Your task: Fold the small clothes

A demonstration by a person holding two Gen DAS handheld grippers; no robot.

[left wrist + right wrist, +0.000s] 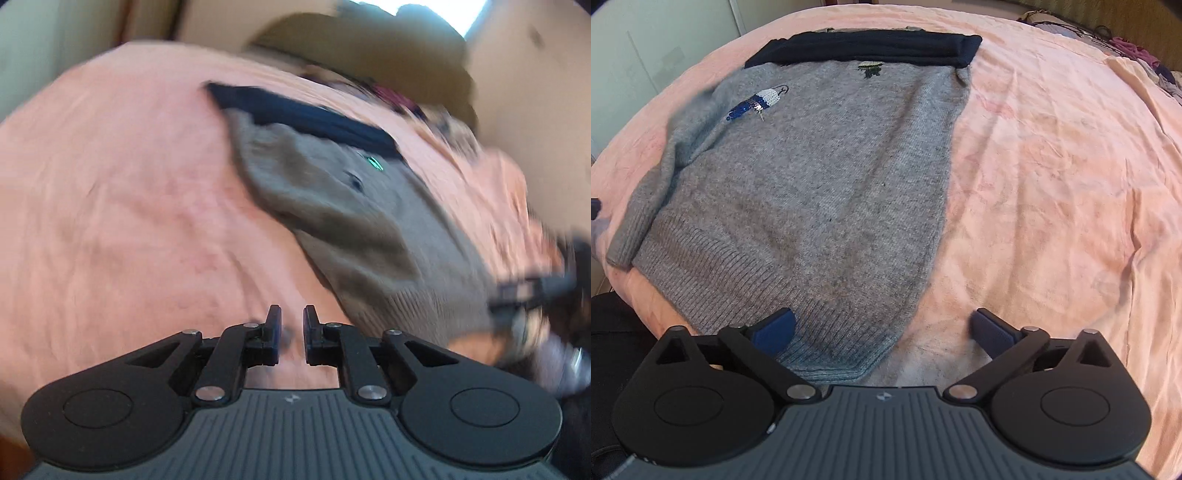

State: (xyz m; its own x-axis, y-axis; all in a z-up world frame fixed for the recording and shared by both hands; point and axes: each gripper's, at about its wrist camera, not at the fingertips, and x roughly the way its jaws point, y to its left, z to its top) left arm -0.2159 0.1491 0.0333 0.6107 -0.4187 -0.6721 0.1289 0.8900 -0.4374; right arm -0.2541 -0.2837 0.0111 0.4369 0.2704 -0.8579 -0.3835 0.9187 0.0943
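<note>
— Sweater first: grey knitted wool sweater, small, spread flat on a bed under a pink wrinkled bedsheet. Ribbed hem nearest the right wrist camera, collar end farthest.

— And across the collar end?

— Dark navy folded garment, laid as a band over the top of the grey knit, touching it. Lower down, a blue-and-white sequin patch on the chest and a small green embroidered motif just below the navy band. One sleeve lying along the left edge, cuff near the hem.

— Right tongs?

— Right tongs spread as wide as possible, gripping nothing. Left blue pad over the ribbed hem, right blue pad over bare sheet, hem corner between them.

— Left tongs?

— Left tongs nearly closed, only a narrow gap between the black pads, nothing caught in it. Hovering over bare pink sheet just beside the sweater's edge. Left view heavily blurred; grey knit and navy band recognisable, little else.

— Farther out?

— Heap of purple and dark clothes at the far right edge of the bed, well apart from the sweater.
</note>
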